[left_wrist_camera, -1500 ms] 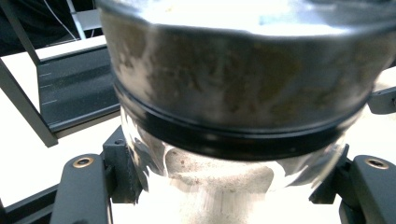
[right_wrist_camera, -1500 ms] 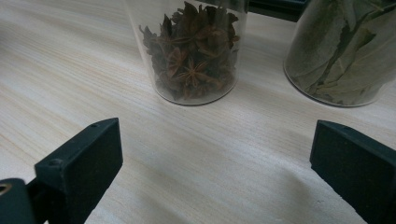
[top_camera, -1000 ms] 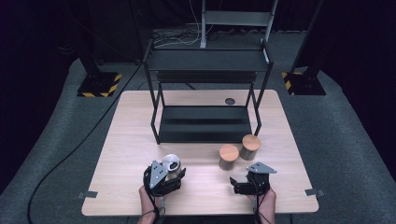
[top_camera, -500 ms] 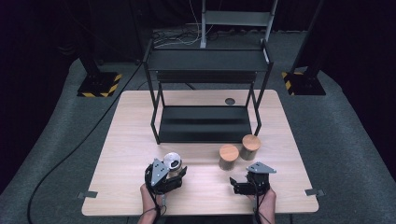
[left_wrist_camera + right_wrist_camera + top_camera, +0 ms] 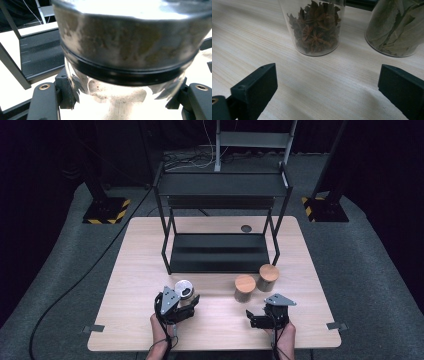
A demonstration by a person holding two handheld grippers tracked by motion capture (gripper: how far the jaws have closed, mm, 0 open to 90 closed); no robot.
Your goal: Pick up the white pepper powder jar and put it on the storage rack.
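A: What differs from a second ago?

B: Very little. The left gripper with its small glass jar with a silver metal lid sits a touch nearer the black metal two-tier shelf rack than before; the right gripper has stayed put near the front edge of the pale wooden table. The two cork-topped jars have not shifted.

A: Is the left gripper holding that jar?

B: Yes. In the left gripper view the jar sits between the two black jaws, which are clamped on its clear glass body below the lid.

A: How does the jar look?

B: The shiny lid has a dark ring under it, and brownish powder clings to the inside of the glass. From above it is at the front left of the table, ahead of the person's left hand.

A: And the right gripper?

B: Its jaws stand wide apart with nothing between them. Beyond them stand the clear glass jar of star anise and, to its right, the clear glass jar of dried green leaves, both upright on the wood, just beside each other and apart from the jaws.
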